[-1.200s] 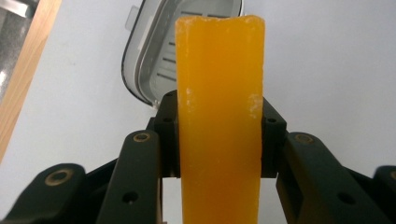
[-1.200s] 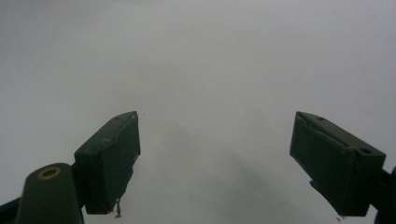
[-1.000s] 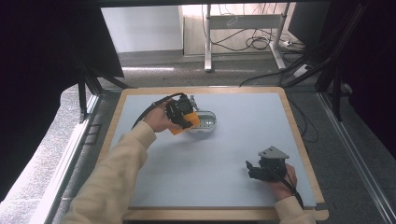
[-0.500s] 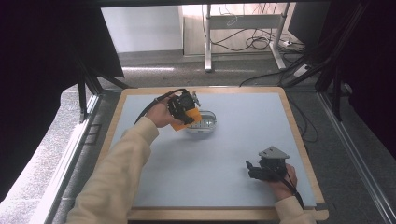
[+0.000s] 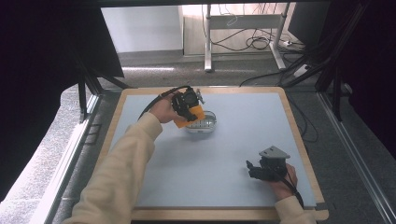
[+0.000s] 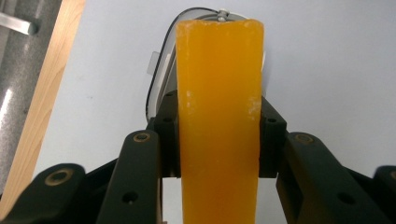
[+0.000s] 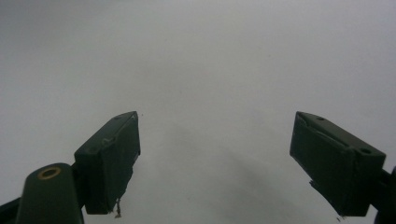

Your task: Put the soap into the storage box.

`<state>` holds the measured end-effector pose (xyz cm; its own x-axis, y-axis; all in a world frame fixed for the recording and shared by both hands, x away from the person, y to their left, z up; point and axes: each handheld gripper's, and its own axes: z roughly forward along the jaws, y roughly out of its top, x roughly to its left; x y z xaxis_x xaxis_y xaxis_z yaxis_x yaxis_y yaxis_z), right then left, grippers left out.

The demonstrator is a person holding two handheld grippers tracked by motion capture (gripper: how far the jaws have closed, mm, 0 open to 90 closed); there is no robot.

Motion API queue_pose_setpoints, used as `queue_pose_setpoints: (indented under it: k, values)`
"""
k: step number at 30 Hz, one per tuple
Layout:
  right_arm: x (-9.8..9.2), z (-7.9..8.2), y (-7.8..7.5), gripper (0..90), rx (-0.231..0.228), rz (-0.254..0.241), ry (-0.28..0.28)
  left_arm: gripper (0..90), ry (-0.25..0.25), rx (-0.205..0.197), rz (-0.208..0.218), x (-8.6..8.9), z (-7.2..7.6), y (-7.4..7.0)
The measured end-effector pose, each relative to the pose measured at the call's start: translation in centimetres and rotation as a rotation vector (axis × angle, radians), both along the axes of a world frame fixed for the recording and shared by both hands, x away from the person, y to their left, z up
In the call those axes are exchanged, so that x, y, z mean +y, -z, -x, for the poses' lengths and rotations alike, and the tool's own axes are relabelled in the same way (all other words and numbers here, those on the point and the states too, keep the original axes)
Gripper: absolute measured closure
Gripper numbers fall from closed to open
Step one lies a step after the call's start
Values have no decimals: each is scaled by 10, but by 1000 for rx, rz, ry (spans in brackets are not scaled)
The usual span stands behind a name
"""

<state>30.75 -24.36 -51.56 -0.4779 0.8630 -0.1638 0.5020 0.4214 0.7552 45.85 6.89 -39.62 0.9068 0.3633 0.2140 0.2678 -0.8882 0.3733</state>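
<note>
My left gripper point(image 5: 188, 106) is shut on an orange block point(image 6: 219, 116), a long soap-like bar clamped between both jaws. It hangs over a clear, rounded plastic container point(image 5: 203, 123) on the pale blue table mat point(image 5: 243, 140), near the back left. In the left gripper view the container's rim point(image 6: 156, 79) curves behind the block. My right gripper point(image 5: 252, 169) rests low at the front right of the mat, jaws wide apart with nothing between them point(image 7: 215, 158).
A wooden frame point(image 5: 299, 135) borders the mat. Beyond the table's far edge stand metal desk legs and loose cables point(image 5: 243, 42) on the floor. Dark stand legs rise at both sides.
My left gripper with the orange block has moved slightly toward the far edge and turned over the container. The right gripper has stayed still.
</note>
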Motion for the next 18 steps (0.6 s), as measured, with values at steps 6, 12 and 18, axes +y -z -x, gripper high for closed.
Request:
queue_pose_setpoints:
  k: [6, 12, 18]
  values:
    - [0, 0, 0, 164, 0, -1, 0, 622, 17, 10, 13, -6, -4, -1]
    - [0, 0, 0, 164, 1, -1, -2, 622, 35, 3, -7, -11, -10, 2]
    - [-3, 0, -1, 165, 1, -7, 10, 622, 64, 3, -19, -16, -15, 2]
